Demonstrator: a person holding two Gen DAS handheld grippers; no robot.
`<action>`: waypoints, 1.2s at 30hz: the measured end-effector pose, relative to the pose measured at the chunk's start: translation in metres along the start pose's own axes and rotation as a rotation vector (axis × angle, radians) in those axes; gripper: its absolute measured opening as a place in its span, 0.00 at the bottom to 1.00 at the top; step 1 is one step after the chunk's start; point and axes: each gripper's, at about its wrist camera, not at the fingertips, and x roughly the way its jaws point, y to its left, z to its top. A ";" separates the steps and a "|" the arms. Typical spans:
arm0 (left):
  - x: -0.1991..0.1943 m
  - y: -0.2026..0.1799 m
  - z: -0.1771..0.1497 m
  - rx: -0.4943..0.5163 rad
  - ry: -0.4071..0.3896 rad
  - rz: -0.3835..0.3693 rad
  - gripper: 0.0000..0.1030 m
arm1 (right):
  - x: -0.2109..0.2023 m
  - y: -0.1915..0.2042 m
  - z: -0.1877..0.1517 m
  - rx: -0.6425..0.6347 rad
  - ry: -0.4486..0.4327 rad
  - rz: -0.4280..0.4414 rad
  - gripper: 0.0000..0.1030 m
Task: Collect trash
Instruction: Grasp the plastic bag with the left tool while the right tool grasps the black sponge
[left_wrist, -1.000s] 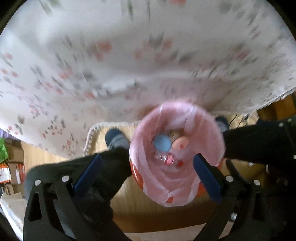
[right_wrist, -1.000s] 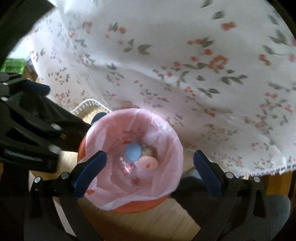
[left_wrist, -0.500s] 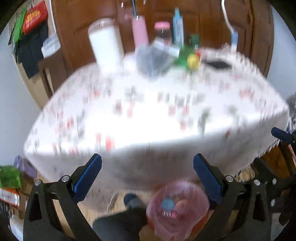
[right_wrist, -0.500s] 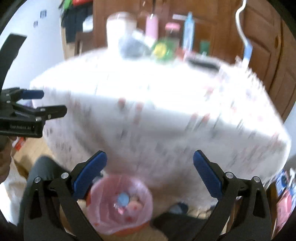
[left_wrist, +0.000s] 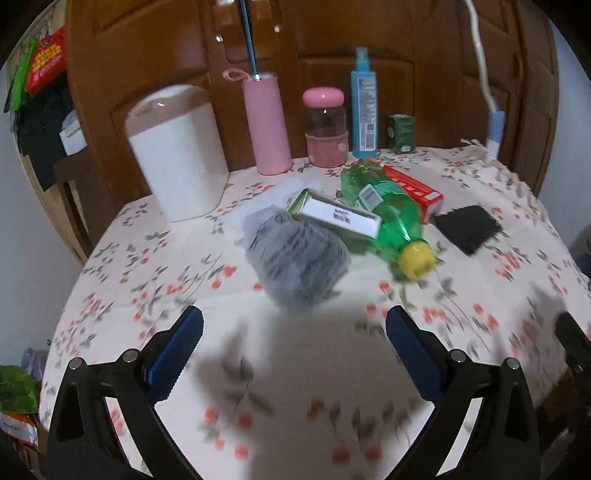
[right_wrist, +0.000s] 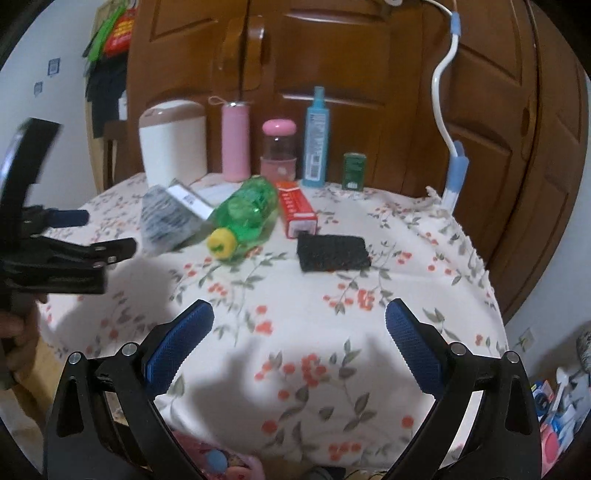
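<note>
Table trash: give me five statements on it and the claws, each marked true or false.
1. The green bottle lies on its side. True.
2. Its cap is red. False: yellow.
3. The left claw holds the black pad. False: it is open and empty.
4. The red box lies beside the bottle. True.
5. The right claw is shut. False: open.

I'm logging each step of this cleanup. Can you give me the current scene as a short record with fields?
surface: table with floral cloth
trash lying on it: green bottle, white box, red box, grey crumpled bag, black pad
left gripper: open, empty
right gripper: open, empty
bin: pink-lined, at the table's near edge, barely visible
</note>
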 end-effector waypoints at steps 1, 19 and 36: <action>0.007 0.001 0.003 -0.004 0.009 0.003 0.95 | 0.005 -0.003 0.002 0.003 0.005 0.001 0.94; 0.080 -0.001 0.033 -0.001 0.060 0.002 0.95 | 0.045 -0.017 0.005 0.000 0.054 -0.007 0.94; 0.083 0.008 0.032 -0.042 0.053 -0.046 0.73 | 0.130 -0.036 0.055 -0.016 0.171 -0.022 0.92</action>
